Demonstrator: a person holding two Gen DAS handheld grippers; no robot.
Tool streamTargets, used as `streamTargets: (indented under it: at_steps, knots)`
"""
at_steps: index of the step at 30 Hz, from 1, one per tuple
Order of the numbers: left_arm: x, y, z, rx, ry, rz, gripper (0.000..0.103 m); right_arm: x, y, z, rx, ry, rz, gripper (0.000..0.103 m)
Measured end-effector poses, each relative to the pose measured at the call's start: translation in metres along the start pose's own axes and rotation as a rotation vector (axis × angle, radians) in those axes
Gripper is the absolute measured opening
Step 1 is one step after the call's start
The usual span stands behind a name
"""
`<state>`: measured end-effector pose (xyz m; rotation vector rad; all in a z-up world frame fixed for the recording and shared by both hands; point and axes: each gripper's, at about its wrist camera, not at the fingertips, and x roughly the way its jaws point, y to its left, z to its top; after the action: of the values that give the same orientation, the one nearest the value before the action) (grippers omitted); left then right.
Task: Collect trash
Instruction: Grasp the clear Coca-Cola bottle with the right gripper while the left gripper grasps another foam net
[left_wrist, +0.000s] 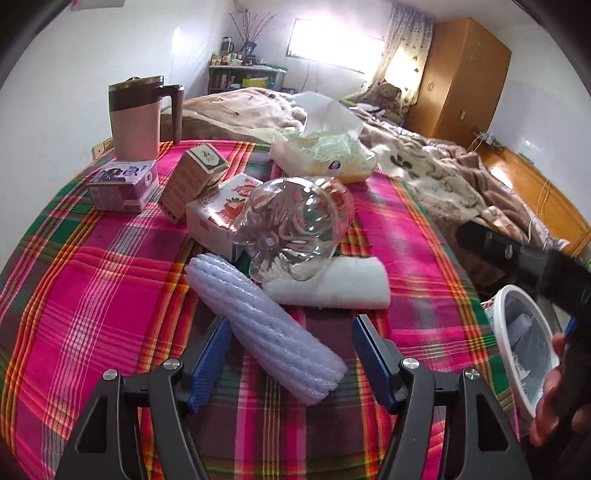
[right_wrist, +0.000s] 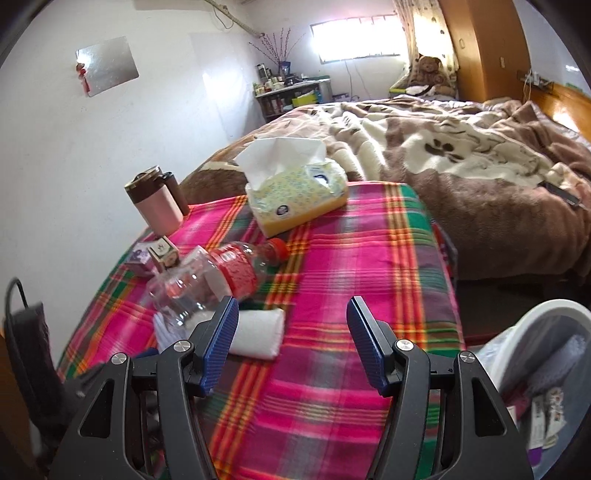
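A: While your left gripper (left_wrist: 291, 354) hung with wide, empty fingers around the near end of the ribbed foam sleeve (left_wrist: 266, 328) on the bench (left_wrist: 92, 280), where should you have closed?

B: Mid-length; that soft foam crushed easily. Your right gripper (right_wrist: 291, 343) also gaped empty, near the white bin (right_wrist: 546, 317). The clear bottle (left_wrist: 295, 229) looked slick and round.

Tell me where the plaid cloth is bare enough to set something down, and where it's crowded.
Free: the cloth's right side, between the tissue pack, the folded white towel and the white bin. Also the left edge, below the purple carton. Crowded: the middle, around the clear bottle, strawberry carton and foam roll.
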<state>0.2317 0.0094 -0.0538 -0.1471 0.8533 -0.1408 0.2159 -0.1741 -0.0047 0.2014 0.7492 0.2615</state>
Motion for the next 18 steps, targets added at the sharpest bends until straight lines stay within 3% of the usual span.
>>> streamTargets:
  at_steps: [5,12,15,18]
  knots:
    - [0.006,0.012,-0.001,-0.006,0.04,0.025,0.068,0.015,0.021,0.011,-0.031,0.017,0.012,0.063]
    - [-0.001,0.041,0.004,-0.034,0.028,0.059,0.068,0.043,0.026,0.021,0.05,0.077,0.054,0.063]
    - [-0.002,0.057,0.005,-0.054,0.031,0.077,0.068,0.056,0.032,0.025,0.059,0.111,0.065,0.072]
    - [-0.006,0.069,0.008,-0.066,0.017,0.093,0.068,0.062,0.036,0.028,0.071,0.125,0.07,0.073]
